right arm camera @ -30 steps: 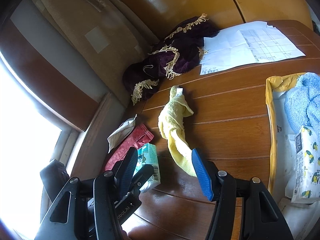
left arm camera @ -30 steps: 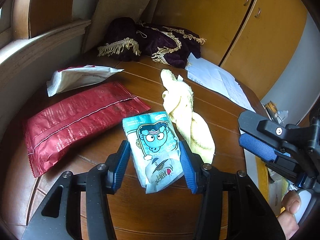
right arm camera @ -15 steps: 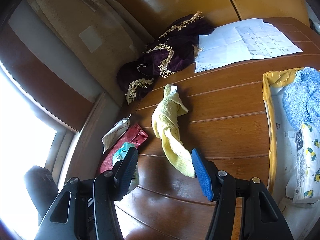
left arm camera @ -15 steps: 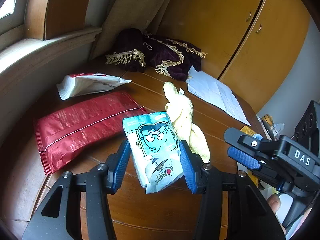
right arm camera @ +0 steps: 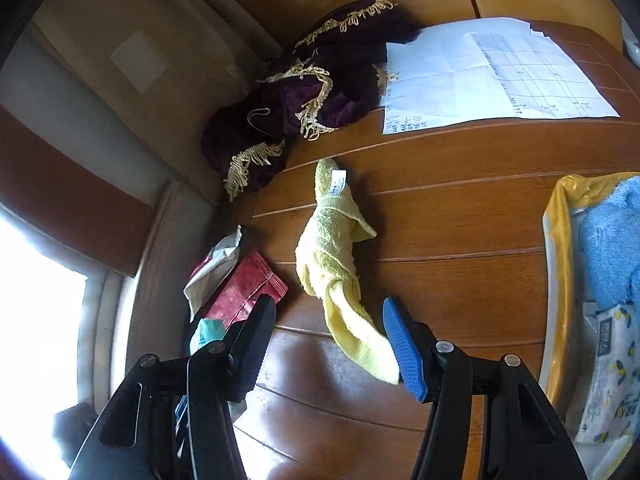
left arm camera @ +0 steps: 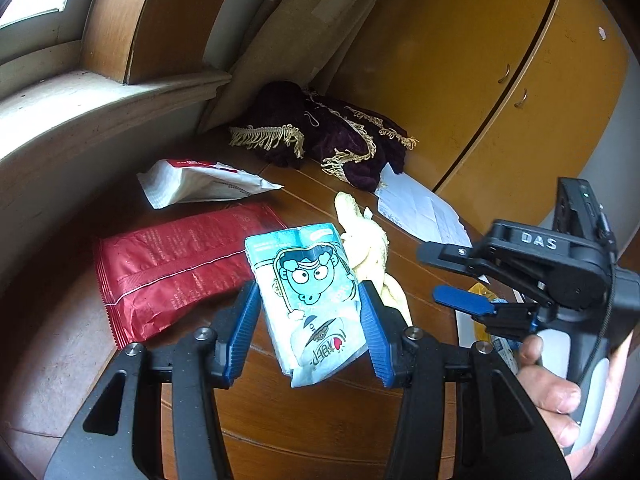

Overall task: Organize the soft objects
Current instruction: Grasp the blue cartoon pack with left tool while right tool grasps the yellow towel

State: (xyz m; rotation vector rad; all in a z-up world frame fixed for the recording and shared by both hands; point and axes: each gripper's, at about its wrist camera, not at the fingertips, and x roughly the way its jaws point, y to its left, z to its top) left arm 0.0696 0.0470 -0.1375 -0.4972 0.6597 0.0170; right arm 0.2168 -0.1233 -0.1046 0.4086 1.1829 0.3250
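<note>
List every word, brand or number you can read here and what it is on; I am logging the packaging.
"DAS": white letters on the black body of the right tongs.
Teal cartoon pack, held in the left tongs: logo lettering upside down, not surely readable.
Red pack and white pouch: print too small.
Paper sheet: grid with handwriting, illegible.
Lemon-print pack and yellow towel tag: blurred.

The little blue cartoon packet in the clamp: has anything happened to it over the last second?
The left gripper has kept the cartoon packet clamped and raised it off the table. The open right gripper has edged toward the yellow towel. The towel, red packet and white pouch lie unmoved.
</note>
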